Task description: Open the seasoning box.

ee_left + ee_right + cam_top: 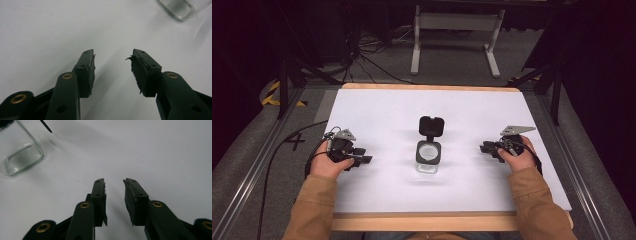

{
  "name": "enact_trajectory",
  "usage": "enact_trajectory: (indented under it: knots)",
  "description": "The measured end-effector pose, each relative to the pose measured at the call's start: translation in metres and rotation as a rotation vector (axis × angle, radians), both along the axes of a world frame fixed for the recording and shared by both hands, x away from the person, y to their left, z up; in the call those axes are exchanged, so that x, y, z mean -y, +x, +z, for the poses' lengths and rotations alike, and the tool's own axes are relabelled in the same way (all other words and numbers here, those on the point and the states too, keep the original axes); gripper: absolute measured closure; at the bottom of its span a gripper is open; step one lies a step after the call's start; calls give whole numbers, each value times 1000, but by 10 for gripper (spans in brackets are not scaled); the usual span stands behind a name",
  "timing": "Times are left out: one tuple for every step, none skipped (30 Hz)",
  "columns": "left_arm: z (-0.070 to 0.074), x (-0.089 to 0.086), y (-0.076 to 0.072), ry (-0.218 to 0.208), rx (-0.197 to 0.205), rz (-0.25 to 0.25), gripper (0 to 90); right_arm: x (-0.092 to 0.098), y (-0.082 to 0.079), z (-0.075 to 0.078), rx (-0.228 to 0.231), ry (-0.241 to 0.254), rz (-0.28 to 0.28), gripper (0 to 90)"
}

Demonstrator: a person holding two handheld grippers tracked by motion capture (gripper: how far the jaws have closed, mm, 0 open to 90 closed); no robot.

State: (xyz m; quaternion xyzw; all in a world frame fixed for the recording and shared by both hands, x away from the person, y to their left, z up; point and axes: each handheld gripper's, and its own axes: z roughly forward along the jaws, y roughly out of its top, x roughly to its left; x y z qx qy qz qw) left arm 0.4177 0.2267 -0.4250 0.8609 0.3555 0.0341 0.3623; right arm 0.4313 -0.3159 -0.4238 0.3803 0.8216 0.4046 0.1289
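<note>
Near the middle of the white table (377, 107), slightly toward its near edge, I see a small square glass jar (428, 158) standing upright with its black flip lid (431, 126) swung open and tipped back toward the far edge. Nothing touches it. My left gripper (362, 159) sits low over the table toward the left edge, pointing inward at the jar but well apart from it; my left hand (329, 165) wraps its body, and a black cable (287, 145) trails from it off the table's left side. In the left gripper view its jaws stand wide apart with only bare white surface between them, and a clear glass corner of the jar (183, 8) sits at the upper right. My right gripper (486, 148) is toward the right edge, also aimed inward and well clear of the jar, held by my right hand (519, 155). In the right gripper view its jaws are apart too, nothing between them, with the jar's glass base (21, 157) off at the upper left. Both sleeves (312, 210) cross the near wooden edge (422, 221).
</note>
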Motion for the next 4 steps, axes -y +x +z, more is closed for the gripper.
enact_trajectory:
  knots:
    - [0,0,0,-3,-6,2,539,1,1,-1,-1,-10,0,699]
    - [0,0,-1,-6,-11,3,539,0,1,-2,-11,-10,-6,693]
    - [1,1,0,-3,-7,1,539,0,1,-3,-8,-10,-6,688]
    - [2,3,-1,-6,-19,-2,539,0,1,-2,-11,-6,-5,677]
